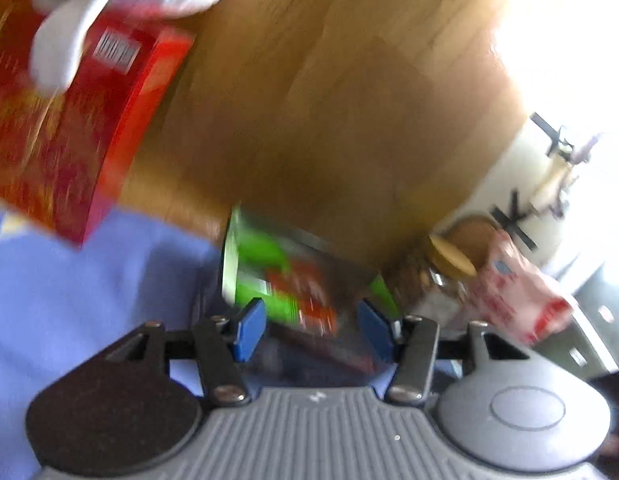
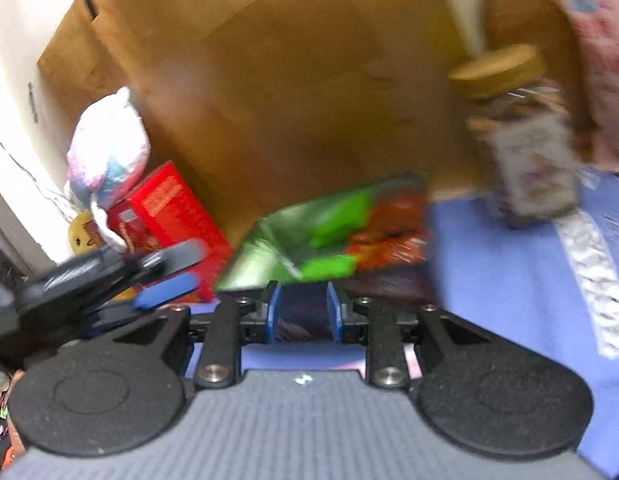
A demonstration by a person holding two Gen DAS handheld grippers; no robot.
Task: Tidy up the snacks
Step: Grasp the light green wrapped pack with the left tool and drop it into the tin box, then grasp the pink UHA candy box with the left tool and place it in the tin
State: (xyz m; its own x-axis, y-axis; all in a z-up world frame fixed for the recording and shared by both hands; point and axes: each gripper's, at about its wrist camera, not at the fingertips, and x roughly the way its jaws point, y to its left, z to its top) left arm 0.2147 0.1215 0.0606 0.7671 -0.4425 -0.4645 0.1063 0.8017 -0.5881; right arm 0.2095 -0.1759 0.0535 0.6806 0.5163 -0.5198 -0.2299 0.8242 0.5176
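A green snack bag (image 1: 269, 276) (image 2: 333, 236) with a red picture leans on a brown cardboard wall (image 2: 289, 80), its foot on a blue mat (image 2: 489, 272). My left gripper (image 1: 311, 330) is open; the bag stands just beyond its blue pads (image 1: 251, 330). In the right wrist view the left gripper (image 2: 171, 276) sits left of the bag, in front of a red box (image 2: 169, 216). My right gripper (image 2: 303, 312) has its jaws narrowly apart, with the bag's dark lower edge in the gap; heavy blur hides any contact.
A pink, white and blue plush toy (image 2: 109, 148) lies on the red box (image 1: 69, 120) at the left. A glass jar with a wooden lid (image 2: 525, 136) (image 1: 441, 276) and a pink-and-white packet (image 1: 517, 292) stand to the right. A silver strip (image 2: 593, 272) crosses the mat.
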